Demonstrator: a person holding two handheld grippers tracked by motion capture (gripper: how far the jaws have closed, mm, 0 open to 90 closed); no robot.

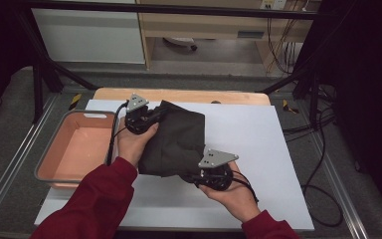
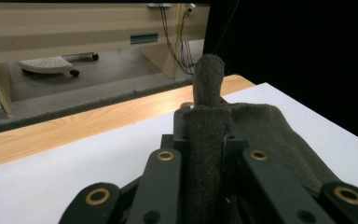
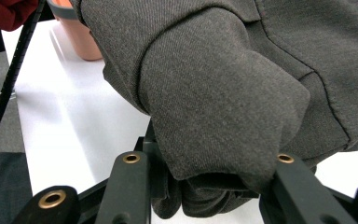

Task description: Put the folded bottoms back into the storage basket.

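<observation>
My left tool and right tool each clamp the dark cloth; uneven pulling could slip it toward the tray at 9 o'clock.

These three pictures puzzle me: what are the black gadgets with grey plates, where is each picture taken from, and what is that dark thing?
A person in red sleeves holds a hand-operated two-jaw gripper in each hand. The high view looks down on the white table; the other two come from cameras riding on each gripper. The left gripper is shut on a fold of a dark grey cloth, which looks like a folded garment. The right gripper is closed on a thicker bunch of it. Beside the table's left edge sits a pinkish bin.
</observation>
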